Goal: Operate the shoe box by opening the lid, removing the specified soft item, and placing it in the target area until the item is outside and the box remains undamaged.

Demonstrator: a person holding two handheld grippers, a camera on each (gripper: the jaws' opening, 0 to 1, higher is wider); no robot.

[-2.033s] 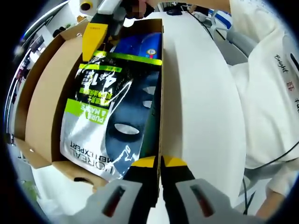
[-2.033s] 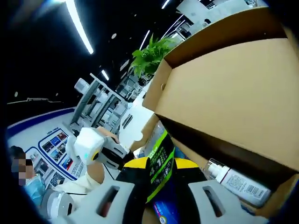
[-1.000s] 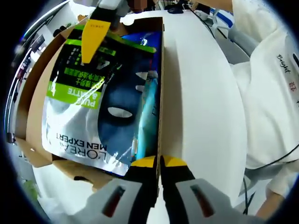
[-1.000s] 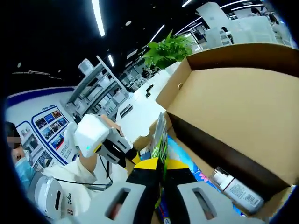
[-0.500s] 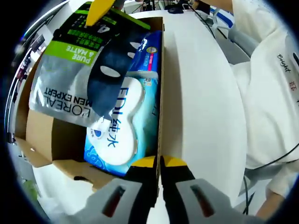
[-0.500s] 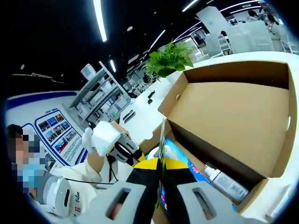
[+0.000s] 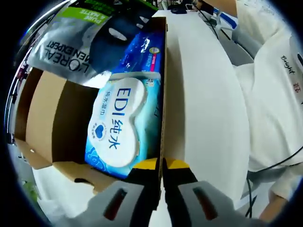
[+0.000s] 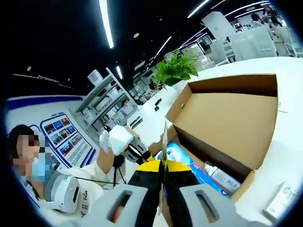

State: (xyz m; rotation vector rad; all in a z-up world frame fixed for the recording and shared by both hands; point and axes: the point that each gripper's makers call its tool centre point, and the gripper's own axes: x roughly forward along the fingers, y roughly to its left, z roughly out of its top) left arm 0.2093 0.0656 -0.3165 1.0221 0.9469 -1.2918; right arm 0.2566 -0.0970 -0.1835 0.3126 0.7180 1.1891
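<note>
We record the shoe box (image 7: 61, 142) standing open on the white table (image 7: 203, 104), its lid (image 8: 236, 123) folded back and upright in the right gripper view. In the left gripper view we look down into the box: a blue and white wipes pack (image 7: 120, 127) printed "EDI" lies flat against the wall nearest the left gripper, and bare brown cardboard floor shows beside it. A darker blue packet (image 7: 144, 52) lies beyond the wipes pack, partly under it. In the right gripper view a small white bottle (image 8: 220, 176) with a printed label lies on its side along the foot of the lid wall, next to the wipes pack.

The soft item, a grey, green and black face-mask sachet (image 7: 90, 35), hangs above the far end of the box, lifted clear of the other contents. In the right gripper view we see it edge-on (image 8: 163, 156) as a thin strip rising from the right gripper (image 8: 162, 165), whose yellow-tipped fingers are pressed together on its lower edge.

The left gripper (image 7: 161, 165) has its fingers pinched on the thin side wall of the shoe box at the near corner. In the right gripper view the same tool appears in a hand at the box's edge.

A green plant (image 8: 177, 71) stands behind the lid. A small white carton (image 8: 281, 201) rests on the table outside the box.
</note>
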